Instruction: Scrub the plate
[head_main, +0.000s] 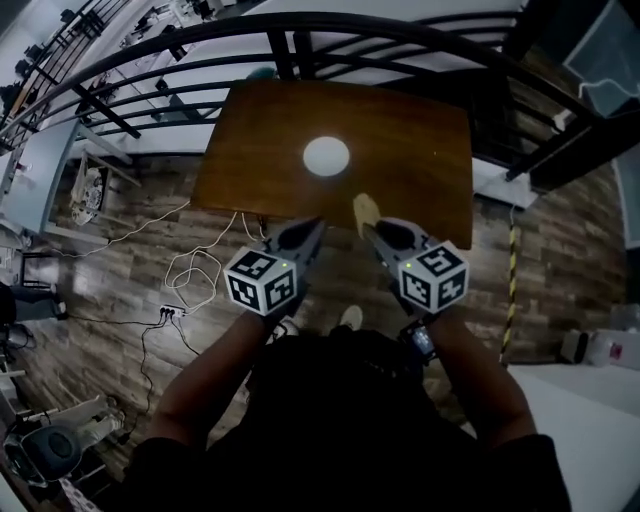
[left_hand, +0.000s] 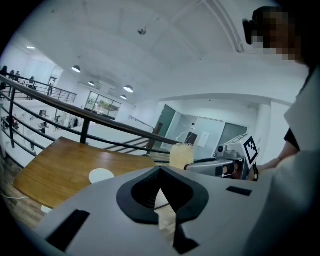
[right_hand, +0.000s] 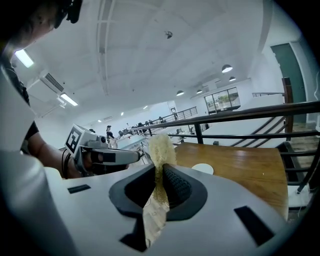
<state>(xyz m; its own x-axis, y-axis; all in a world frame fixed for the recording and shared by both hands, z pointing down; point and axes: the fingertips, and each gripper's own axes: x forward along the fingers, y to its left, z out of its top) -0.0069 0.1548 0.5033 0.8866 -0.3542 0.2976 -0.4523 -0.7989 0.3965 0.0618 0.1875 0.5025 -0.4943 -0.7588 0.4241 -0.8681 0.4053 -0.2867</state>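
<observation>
1. On the brown wooden table (head_main: 400, 140), near its middle, the white plate (head_main: 326, 156) lies flat and alone, with nothing touching it.
2. Short of the table's near edge, both grippers hang side by side in the air, pointing toward the plate and well apart from it.
3. The right gripper (head_main: 366, 229) has its jaws clamped on a pale yellow fibrous scrubber (head_main: 366, 210), which sticks out beyond the jaw tips.
4. The left gripper (head_main: 319, 224) has its jaws pressed together with nothing between them.
5. Judged from this, the step in hand is the approach: the tool is gripped, but scrubbing has not yet begun.
6. The next move calls for lowering the scrubber's free end onto the plate's face and rubbing across it.
7. The plate looks light and may slide on the smooth wood, so the left gripper would probably have to press on its rim to steady it.
</observation>
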